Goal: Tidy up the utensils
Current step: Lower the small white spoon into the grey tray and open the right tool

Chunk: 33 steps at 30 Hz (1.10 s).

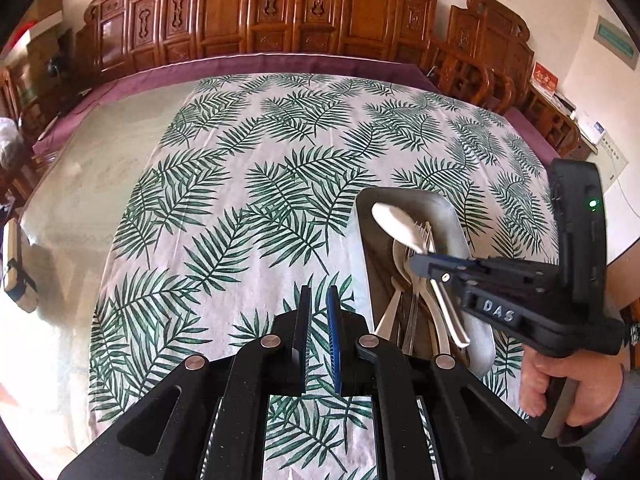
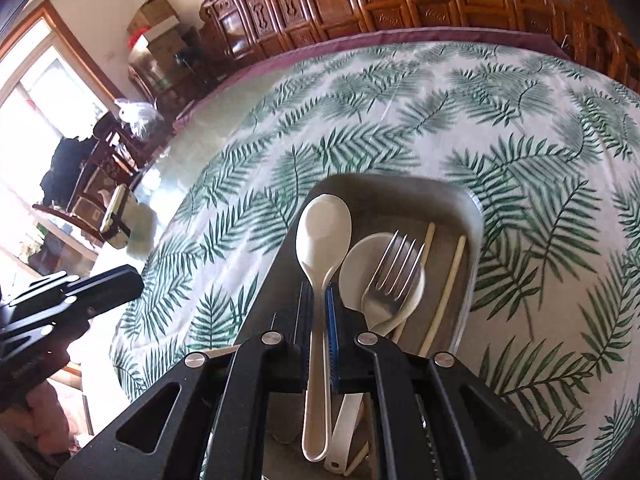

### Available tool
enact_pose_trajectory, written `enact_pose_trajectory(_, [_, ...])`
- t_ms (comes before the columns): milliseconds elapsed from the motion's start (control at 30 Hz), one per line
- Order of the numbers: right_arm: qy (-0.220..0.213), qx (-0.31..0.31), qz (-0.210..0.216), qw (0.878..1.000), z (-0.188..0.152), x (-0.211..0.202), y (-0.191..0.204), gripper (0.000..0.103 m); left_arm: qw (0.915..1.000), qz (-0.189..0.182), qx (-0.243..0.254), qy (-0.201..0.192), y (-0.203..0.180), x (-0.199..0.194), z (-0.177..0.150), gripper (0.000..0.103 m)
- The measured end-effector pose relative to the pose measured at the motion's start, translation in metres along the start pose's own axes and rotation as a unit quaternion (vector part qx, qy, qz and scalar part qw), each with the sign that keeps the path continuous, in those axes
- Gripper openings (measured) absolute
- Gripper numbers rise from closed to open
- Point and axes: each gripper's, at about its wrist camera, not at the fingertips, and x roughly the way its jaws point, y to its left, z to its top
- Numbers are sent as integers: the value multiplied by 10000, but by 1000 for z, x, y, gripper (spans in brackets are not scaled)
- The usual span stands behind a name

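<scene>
- Right gripper (image 2: 319, 280) clamps the white spoon (image 2: 320, 236) mid-handle over the tray (image 2: 474, 204) — probably light, stiff plastic, slippery
- Left gripper (image 1: 319, 294) closed, seemingly empty

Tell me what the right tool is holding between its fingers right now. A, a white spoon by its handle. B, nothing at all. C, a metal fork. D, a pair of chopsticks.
A: in the right wrist view the right tool is clamped on the handle of the white spoon, whose bowl sticks out over the grey tray, while the fork and chopsticks lie in the tray.
</scene>
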Motion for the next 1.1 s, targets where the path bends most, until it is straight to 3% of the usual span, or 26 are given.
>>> enact_pose_trajectory(267, [586,-461,-212,9970,-14,19,14,8,10000,19,6,7,0,0,-2,7])
enact_pose_trajectory(500, [674,-479,-388,9958,-22,17,9,8,10000,10,27,7,-3,0,-3,7])
enact_pose_trajectory(1100, [-196,-448,-99,9988,-21,-36,4,12,9999,76,36,-96,-13,-11,-4,8])
